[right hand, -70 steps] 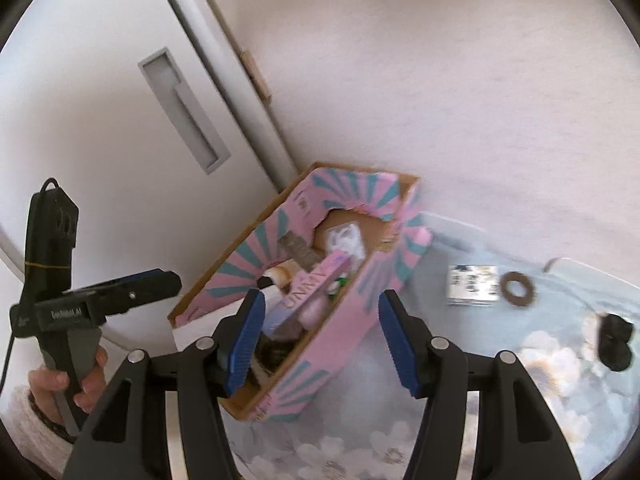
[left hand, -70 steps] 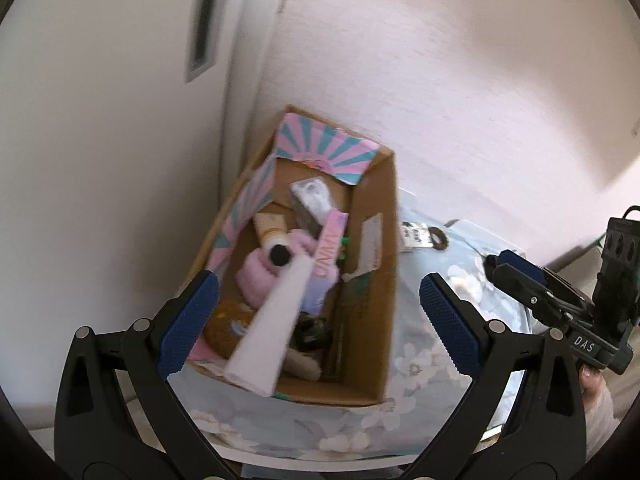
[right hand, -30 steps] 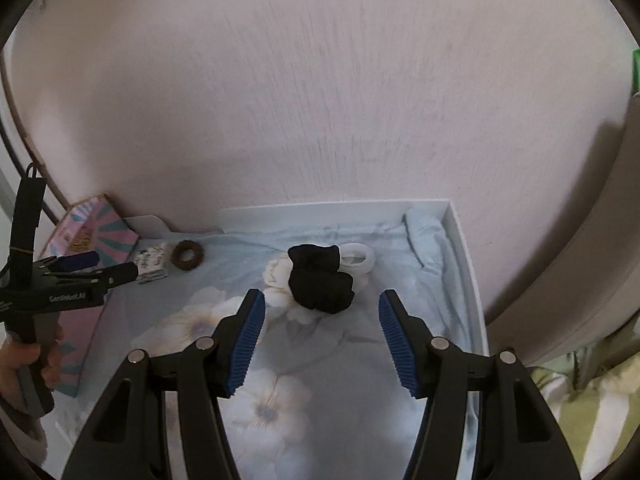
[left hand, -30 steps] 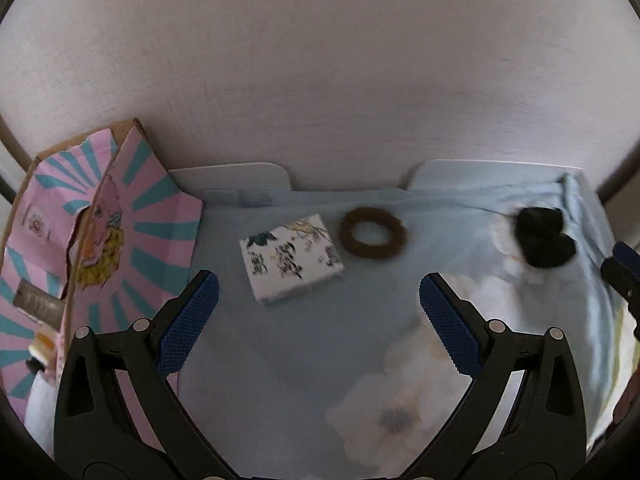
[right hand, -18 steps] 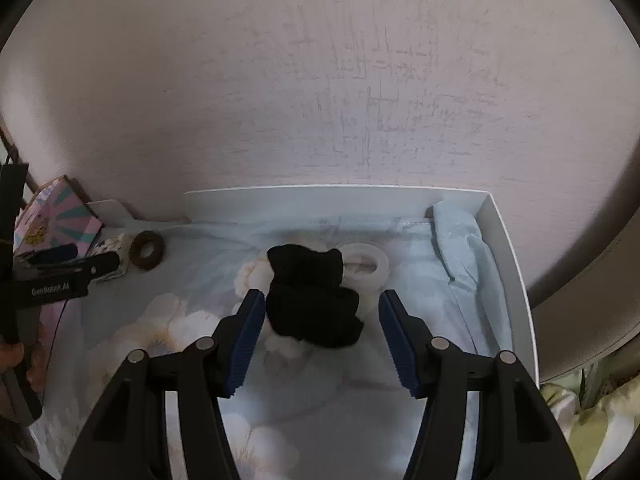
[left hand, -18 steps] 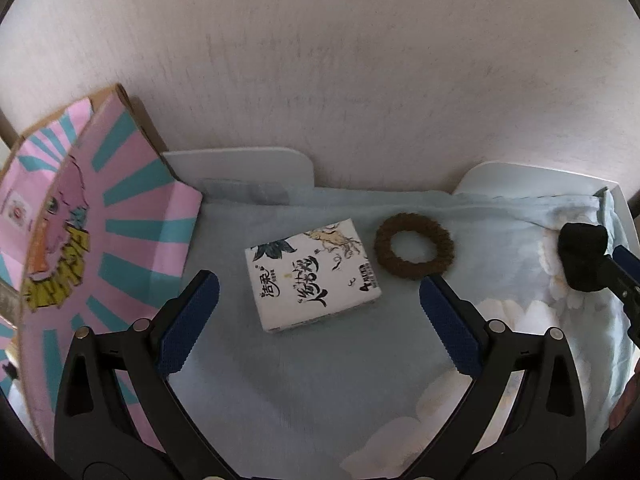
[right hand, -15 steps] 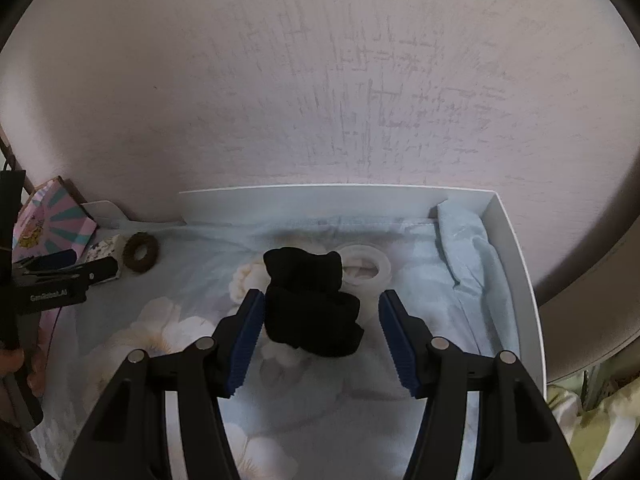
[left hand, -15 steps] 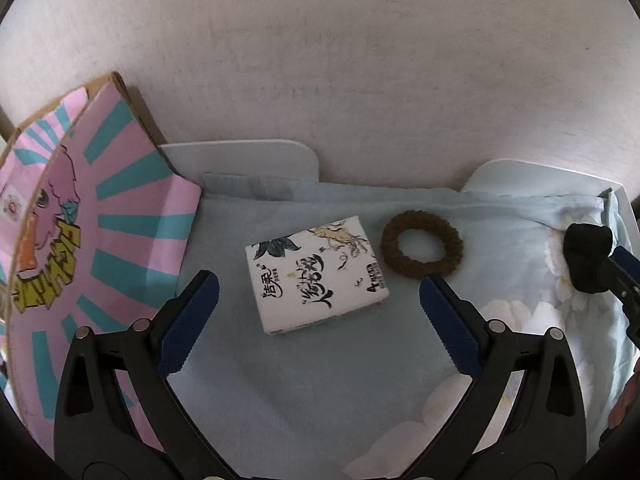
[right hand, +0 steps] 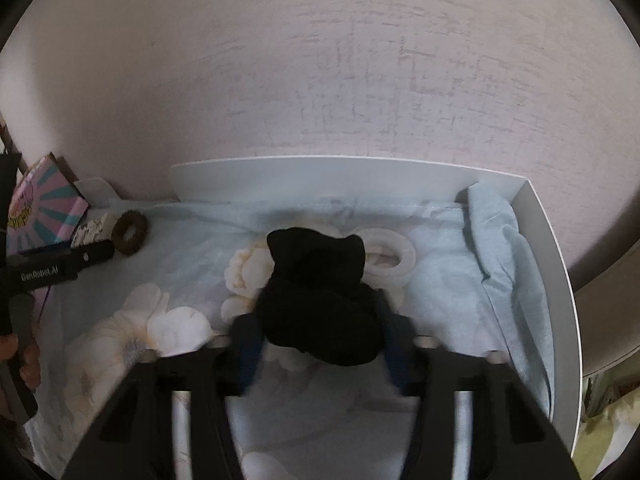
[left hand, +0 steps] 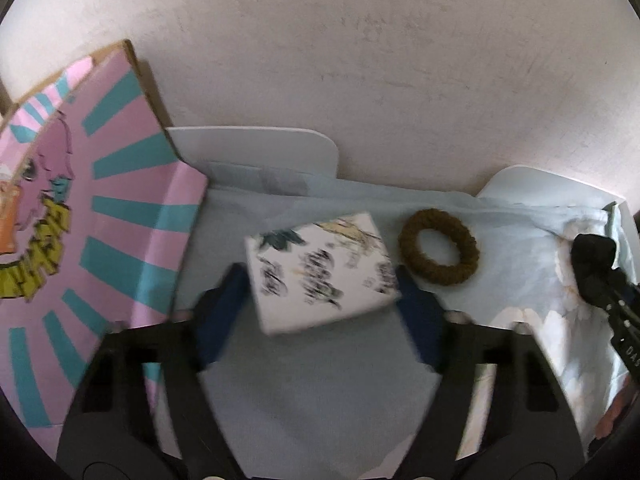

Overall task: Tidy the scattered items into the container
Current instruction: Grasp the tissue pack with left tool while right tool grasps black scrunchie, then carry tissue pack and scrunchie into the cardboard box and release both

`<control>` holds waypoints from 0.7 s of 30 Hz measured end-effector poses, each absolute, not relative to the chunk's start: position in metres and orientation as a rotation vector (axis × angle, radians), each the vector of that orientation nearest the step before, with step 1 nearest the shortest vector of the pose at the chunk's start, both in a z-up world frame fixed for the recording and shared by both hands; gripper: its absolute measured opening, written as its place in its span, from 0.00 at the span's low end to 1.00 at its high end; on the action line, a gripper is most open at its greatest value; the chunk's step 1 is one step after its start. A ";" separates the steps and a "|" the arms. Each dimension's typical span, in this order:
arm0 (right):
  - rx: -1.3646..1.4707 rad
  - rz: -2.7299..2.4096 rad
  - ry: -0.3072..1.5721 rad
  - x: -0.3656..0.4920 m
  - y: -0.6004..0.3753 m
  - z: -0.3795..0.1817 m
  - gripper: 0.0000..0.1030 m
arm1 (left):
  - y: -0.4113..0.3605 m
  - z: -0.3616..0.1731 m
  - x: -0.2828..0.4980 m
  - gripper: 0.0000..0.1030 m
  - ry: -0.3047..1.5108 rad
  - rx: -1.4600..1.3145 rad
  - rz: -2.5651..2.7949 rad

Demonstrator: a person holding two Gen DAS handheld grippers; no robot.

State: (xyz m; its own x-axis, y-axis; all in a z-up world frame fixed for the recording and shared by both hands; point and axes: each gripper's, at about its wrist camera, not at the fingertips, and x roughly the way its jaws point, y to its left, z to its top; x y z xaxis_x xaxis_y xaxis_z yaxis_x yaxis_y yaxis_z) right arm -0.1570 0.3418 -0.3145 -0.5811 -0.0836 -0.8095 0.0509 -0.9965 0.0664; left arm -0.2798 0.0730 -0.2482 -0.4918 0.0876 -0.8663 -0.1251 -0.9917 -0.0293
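Legibly, "GenRobot.AI" on the left hand-held gripper (right hand: 86,258).

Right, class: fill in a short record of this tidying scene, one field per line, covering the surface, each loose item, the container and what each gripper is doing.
surface: floral cloth over a white tray
left gripper: jaws closing, tissue pack between them
right gripper: jaws closing, black fabric bundle between them
brown hair tie: loose, right of the tissue pack
white ring: behind the black bundle
container: pink and teal box, at the left end
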 end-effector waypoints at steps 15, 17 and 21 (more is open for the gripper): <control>1.317 -2.736 -0.183 -0.133 0.354 -0.288 0.14 | 0.063 -0.215 -0.243 0.63 -0.027 -1.420 2.622; 1.299 -2.740 -0.212 -0.132 0.352 -0.278 0.14 | 0.063 -0.202 -0.234 0.63 -0.039 -1.391 2.619; 1.254 -2.757 -0.212 -0.123 0.353 -0.254 0.14 | 0.064 -0.169 -0.211 0.63 -0.019 -1.316 2.632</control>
State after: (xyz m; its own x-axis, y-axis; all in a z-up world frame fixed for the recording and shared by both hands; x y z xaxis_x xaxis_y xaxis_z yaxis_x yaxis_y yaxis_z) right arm -0.1229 0.3526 -0.2539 -0.6545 -0.1529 -0.7404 0.0380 -0.9848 0.1698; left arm -0.2114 0.0638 -0.1687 -0.5841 0.1826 -0.7908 -0.1712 -0.9802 -0.0998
